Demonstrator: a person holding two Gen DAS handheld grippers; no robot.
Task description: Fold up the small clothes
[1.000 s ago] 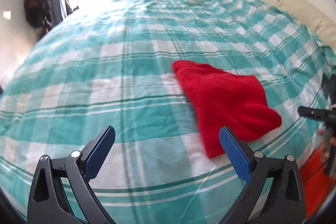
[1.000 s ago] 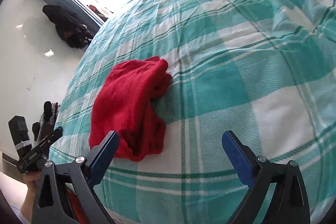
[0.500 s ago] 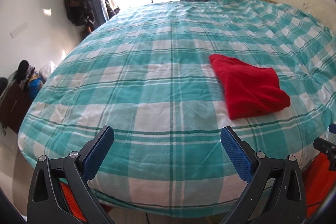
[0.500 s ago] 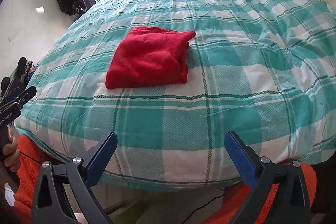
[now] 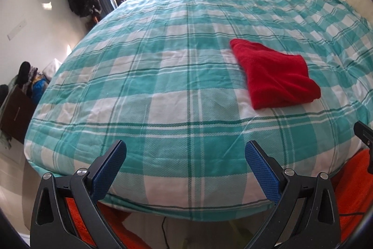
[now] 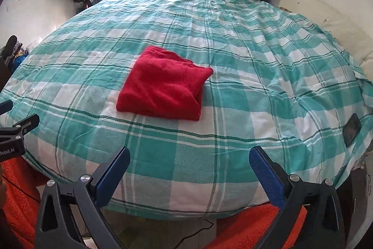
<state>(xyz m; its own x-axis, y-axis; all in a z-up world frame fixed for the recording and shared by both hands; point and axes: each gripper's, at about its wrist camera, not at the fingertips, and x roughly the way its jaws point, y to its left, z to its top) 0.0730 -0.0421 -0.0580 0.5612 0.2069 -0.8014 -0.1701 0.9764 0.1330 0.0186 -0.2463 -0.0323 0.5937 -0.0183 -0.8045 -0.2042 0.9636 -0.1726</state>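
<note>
Resting: the left gripper (image 5: 185,159) gapes wide and empty at 6 o'clock in its view, short of the bed (image 5: 163,76).
Cloth: the red cloth (image 5: 275,76) lies folded in a neat block at 3 o'clock in the left view, at centre in the right view (image 6: 163,88), well apart from both tools.
Right gripper: the right gripper (image 6: 189,161) is also spread wide, holding nothing, at 6 o'clock in its view.
Progress: the fold looks done, as far as I can judge.
Risk: a careless regrasp could drag the top layer and spring the fold open; the soft quilt gives little to press against.
Left view only: the cloth's thick folded edge at 4 o'clock.
Right view only: a dark phone-like slab (image 6: 351,130) at 4 o'clock, and a pillow (image 6: 349,39) at 2 o'clock.
</note>
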